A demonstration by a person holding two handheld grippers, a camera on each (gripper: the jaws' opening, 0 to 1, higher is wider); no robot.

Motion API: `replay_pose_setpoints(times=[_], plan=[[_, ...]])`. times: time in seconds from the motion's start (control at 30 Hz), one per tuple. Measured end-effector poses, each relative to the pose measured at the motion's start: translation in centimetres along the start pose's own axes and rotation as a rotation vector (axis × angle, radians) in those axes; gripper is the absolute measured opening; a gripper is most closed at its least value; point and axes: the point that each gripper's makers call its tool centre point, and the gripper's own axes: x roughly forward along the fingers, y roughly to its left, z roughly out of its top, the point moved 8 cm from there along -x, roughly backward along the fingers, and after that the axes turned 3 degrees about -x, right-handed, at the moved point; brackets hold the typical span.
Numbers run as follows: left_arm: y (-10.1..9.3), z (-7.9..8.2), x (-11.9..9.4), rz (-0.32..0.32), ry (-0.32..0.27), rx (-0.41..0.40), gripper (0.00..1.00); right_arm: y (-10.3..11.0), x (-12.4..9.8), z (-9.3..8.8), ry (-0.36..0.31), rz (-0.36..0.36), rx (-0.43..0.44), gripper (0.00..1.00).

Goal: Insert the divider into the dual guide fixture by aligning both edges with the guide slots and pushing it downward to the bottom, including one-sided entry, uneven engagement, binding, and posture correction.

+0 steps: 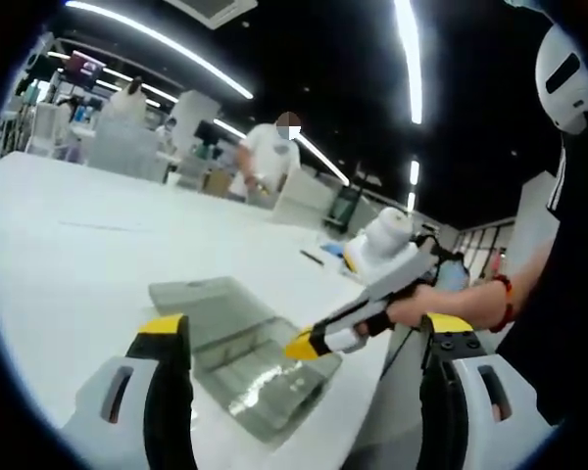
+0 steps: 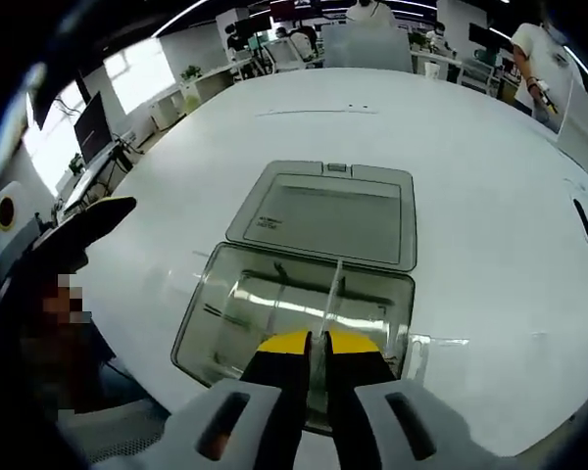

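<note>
- Left gripper point(image 1: 304, 338): its two black jaws with yellow tips stand wide apart at the bottom of the left gripper view, with nothing between them.
- Ahead of and between those jaws lies the clear plastic box with a hinged lid point(image 1: 260, 377) on the white table point(image 1: 69, 255); the grey lid point(image 1: 211, 304) lies flat open on the far side of the tub.
- The right gripper point(image 1: 301, 345) comes in from the right side of the left gripper view, held in a person's hand point(image 1: 412, 308), its yellow tip over the near right part of the tub.
- In the right gripper view, the right gripper point(image 2: 316, 343) has its jaws drawn close together, pinching the top edge of a thin transparent divider sheet point(image 2: 331, 299).
- The divider stands upright just beyond the jaw tips, inside the clear box point(image 2: 225, 323), roughly midway to the right of its length. Whether its edges sit in the guide slots cannot be told; the clear material blurs the detail.
- The open lid point(image 2: 328, 211) lies beyond the tub, flat on the table point(image 2: 470, 157).
- Far beyond the right gripper, a person in a white shirt point(image 2: 539, 54) stands at the table edge.
</note>
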Motion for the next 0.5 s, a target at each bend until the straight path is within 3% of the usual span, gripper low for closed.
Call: replay_pose_setpoints(times=[0.5], plan=[[-0.67,-0.22,-0.41,0.003,0.013,0.001,0.95,-0.16,0.39,-0.64,-0.010,0.000,-0.007,0.01]])
